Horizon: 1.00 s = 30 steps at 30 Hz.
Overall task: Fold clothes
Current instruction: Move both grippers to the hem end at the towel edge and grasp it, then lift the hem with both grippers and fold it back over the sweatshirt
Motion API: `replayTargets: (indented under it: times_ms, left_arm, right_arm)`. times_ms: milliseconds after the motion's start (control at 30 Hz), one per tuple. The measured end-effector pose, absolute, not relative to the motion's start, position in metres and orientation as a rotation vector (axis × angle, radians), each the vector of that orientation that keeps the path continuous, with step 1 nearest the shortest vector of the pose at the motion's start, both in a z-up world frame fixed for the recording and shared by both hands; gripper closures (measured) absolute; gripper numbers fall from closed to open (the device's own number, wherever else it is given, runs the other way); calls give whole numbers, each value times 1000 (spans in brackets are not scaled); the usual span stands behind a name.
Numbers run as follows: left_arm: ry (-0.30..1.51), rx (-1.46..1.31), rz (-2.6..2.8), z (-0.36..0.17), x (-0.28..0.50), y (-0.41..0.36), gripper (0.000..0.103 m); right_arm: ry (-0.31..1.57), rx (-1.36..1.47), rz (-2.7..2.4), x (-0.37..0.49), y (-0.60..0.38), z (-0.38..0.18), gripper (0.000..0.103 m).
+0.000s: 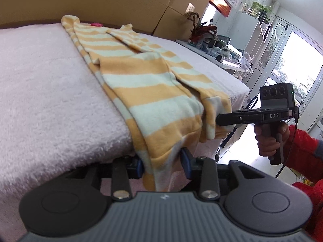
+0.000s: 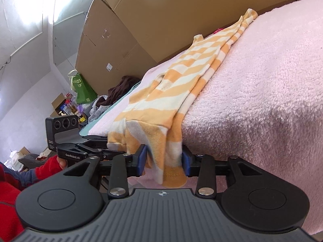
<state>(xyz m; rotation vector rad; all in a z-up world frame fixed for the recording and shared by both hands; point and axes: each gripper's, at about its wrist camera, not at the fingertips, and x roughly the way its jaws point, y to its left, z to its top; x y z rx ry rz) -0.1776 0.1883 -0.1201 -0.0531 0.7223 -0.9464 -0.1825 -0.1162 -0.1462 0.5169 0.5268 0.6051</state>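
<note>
Much of the garment (image 1: 145, 84) is hard to read: it lies bunched in long folds, so you cannot tell sleeves from body, and its far end at upper left of the left wrist view hides all but a scrap of a pink thing (image 1: 95, 24). Its near end droops over the edge of the pink blanket (image 1: 50, 84) and runs behind each gripper's body at the bottom of both frames. In the right wrist view the clothes pile (image 2: 119, 92) at middle left is too jumbled to sort out.

Your left gripper (image 1: 162, 164) sits at bottom centre of its own view, jaws narrowly apart, with the hanging striped hem between the blue pads (image 1: 185, 159). The cloth fills the gap and touches both pads, but motion blur there leaves it unclear whether they press on it. Your right gripper (image 2: 164, 160) shows the same in its own view: jaws part way apart, a thick fold of hem between them, both pads against the fabric.

In the left wrist view your right hand (image 1: 270, 139), in a red sleeve (image 1: 304, 151), holds its gripper level at middle right, nose touching the hem's right corner. In the right wrist view your left hand (image 2: 61, 162) appears at lower left, gripper pointing right under the hem.
</note>
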Motion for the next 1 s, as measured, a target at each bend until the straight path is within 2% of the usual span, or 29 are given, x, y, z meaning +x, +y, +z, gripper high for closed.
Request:
replayTargets:
  times_ms: [33, 100, 133, 333, 767, 1000]
  left_arm:
    - [718, -48, -944, -121, -178, 187, 76]
    - [706, -55, -958, -117, -183, 189, 82]
    - [700, -57, -966, -115, -186, 190, 84]
    - [648, -34, -955, -99, -198, 190, 89]
    - [515, -85, -971, -61, -225, 200, 91]
    - [581, -58, -923, -83, -229, 201, 91]
  right_arm:
    - [524, 499, 601, -183, -114, -145, 79]
    - [524, 450, 607, -187, -110, -139, 88]
    - [524, 434, 611, -190, -108, -136, 89]
    - [531, 398, 589, -197, -109, -122, 93]
    - [440, 451, 644, -208, -112, -97, 94]
    - [492, 412, 577, -210, -111, -105, 94]
